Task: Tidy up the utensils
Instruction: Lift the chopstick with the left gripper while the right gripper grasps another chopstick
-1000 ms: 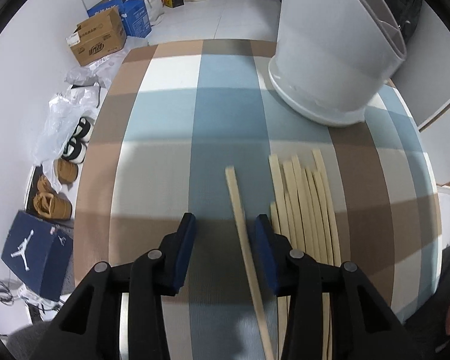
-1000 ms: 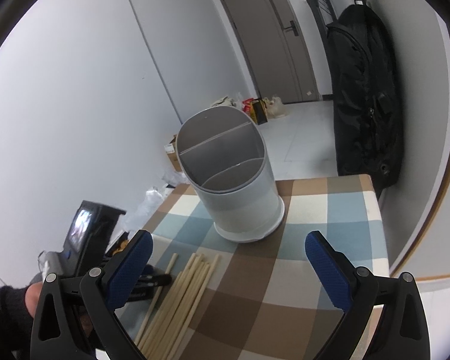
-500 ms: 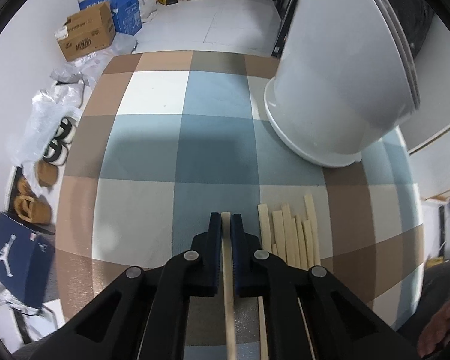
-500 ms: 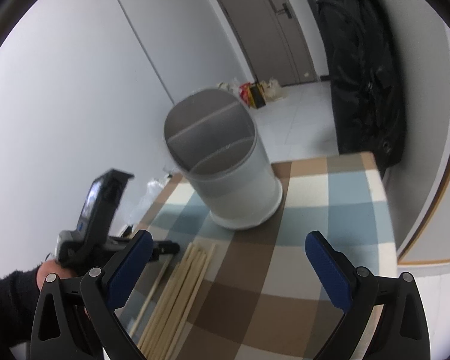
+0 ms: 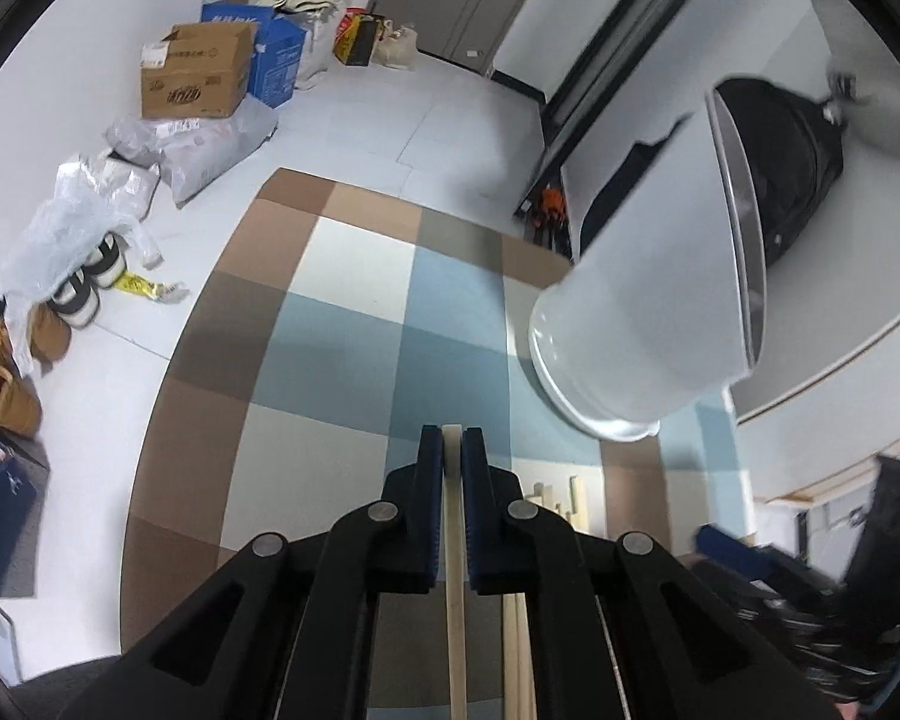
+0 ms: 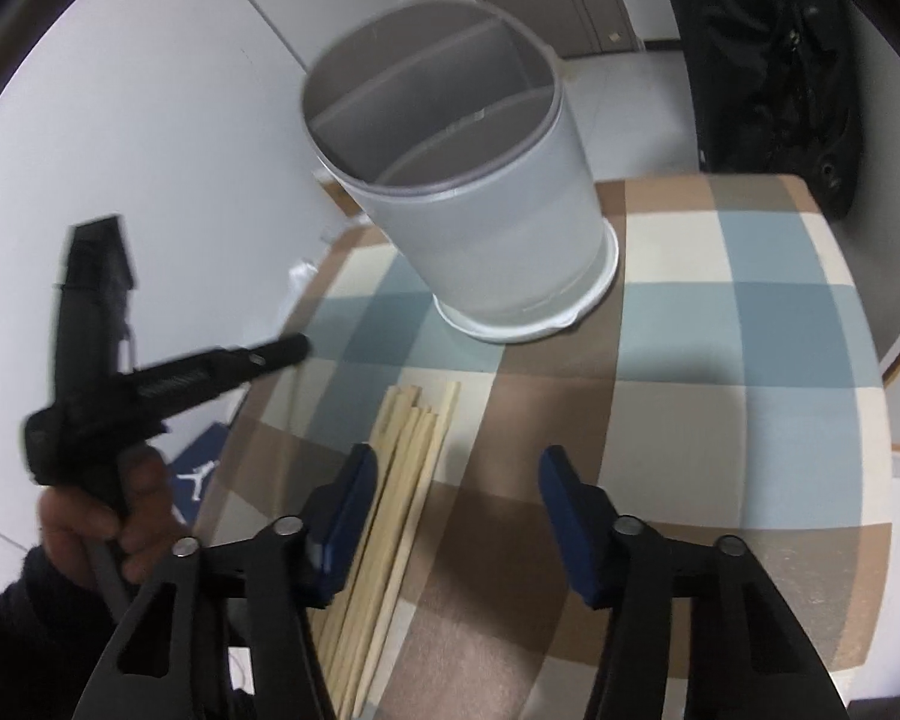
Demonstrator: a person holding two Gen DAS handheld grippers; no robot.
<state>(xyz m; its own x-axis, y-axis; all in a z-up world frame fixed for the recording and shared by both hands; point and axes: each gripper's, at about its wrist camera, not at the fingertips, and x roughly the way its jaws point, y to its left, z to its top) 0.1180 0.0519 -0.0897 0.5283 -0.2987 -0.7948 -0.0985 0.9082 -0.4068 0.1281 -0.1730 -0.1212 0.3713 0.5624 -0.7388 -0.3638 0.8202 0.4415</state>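
Note:
My left gripper [image 5: 451,444] is shut on one wooden chopstick [image 5: 453,546] and holds it above the checkered table. In the right wrist view the left gripper [image 6: 282,351] is raised at the left. A white divided utensil holder [image 6: 480,222] stands at the far side of the table; in the left wrist view the holder [image 5: 648,324] is at the right. Several chopsticks [image 6: 402,480] lie in a bundle on the tablecloth. My right gripper [image 6: 453,480] is open and low over the bundle's right side, its left finger above the sticks.
The checkered tablecloth [image 6: 750,372] covers a small table with edges close on all sides. Cardboard boxes [image 5: 198,78], bags and shoes [image 5: 84,288] lie on the floor to the left. A black bag [image 6: 768,60] hangs at the right wall.
My left gripper closed on one chopstick and lifted it off the table. My right gripper came down and forward over the bundle, its jaws narrower but still open.

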